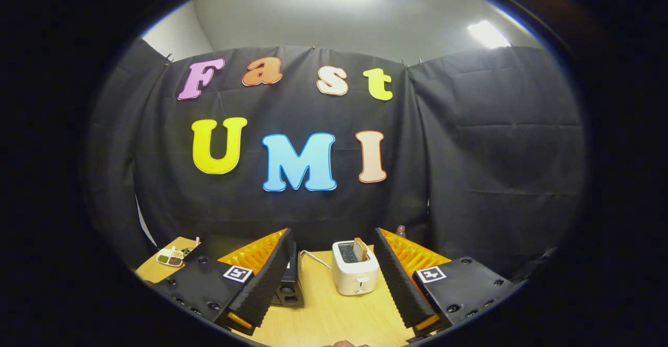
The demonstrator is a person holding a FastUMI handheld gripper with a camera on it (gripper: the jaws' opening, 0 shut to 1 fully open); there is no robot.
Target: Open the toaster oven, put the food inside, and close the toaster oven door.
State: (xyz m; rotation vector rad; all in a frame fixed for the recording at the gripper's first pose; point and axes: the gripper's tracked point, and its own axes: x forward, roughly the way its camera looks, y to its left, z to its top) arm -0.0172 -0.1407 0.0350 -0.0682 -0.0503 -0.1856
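Wooden table point(323, 310) carries a white toaster point(356, 274) holding bread point(360, 249), just ahead between the spread, empty fingers of the gripper point(331, 279); the dark toaster oven point(288, 287) sits behind the left finger.

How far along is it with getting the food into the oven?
Nothing looks done yet. The gripper is open and holds nothing, hovering above the wooden table. Beyond the fingers stands a white pop-up toaster with a slice of toast sticking up. A dark appliance, probably the toaster oven, sits partly hidden behind the left finger; I cannot tell its door state. Opening, loading and closing seemingly all remain.
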